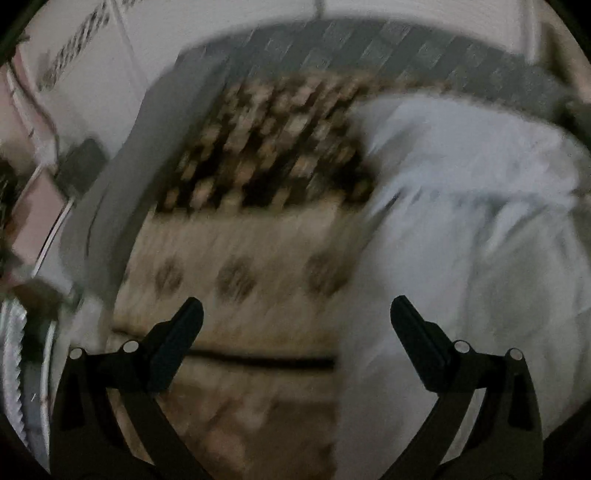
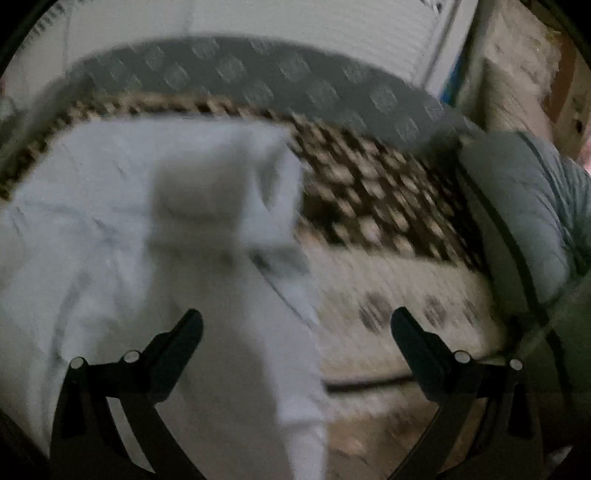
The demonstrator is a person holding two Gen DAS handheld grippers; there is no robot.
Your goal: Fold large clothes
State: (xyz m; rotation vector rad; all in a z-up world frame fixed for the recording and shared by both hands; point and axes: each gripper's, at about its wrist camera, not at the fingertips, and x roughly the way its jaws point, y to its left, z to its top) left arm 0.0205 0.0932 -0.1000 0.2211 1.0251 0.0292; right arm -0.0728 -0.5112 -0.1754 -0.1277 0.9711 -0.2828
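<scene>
Both jaws apart, gripping nothing, over the rumpled white cotton garment (image 2: 110,229).
Blurred views; I risk grabbing the patterned beige-and-brown bedspread (image 1: 236,258) instead.

Both my views are motion-blurred and the light is dim. I'm over a bed covered by a patterned blanket (image 1: 236,258): a beige band with dark oval spots nearer me, and a dark brown and tan checkered band (image 2: 373,199) farther off. Beyond that runs a grey strip with a paler diamond print (image 2: 295,77), maybe a headboard or mattress edge, can't tell which. Behind it is a pale wall (image 2: 295,22) with fine horizontal ribbing. In my right view, a grey-blue pillow or cushion (image 2: 524,206) sits at the bed's right edge. In my left view, white cables (image 1: 44,122) and a dark box (image 1: 79,166) lie off to the left, too blurred to identify.
</scene>
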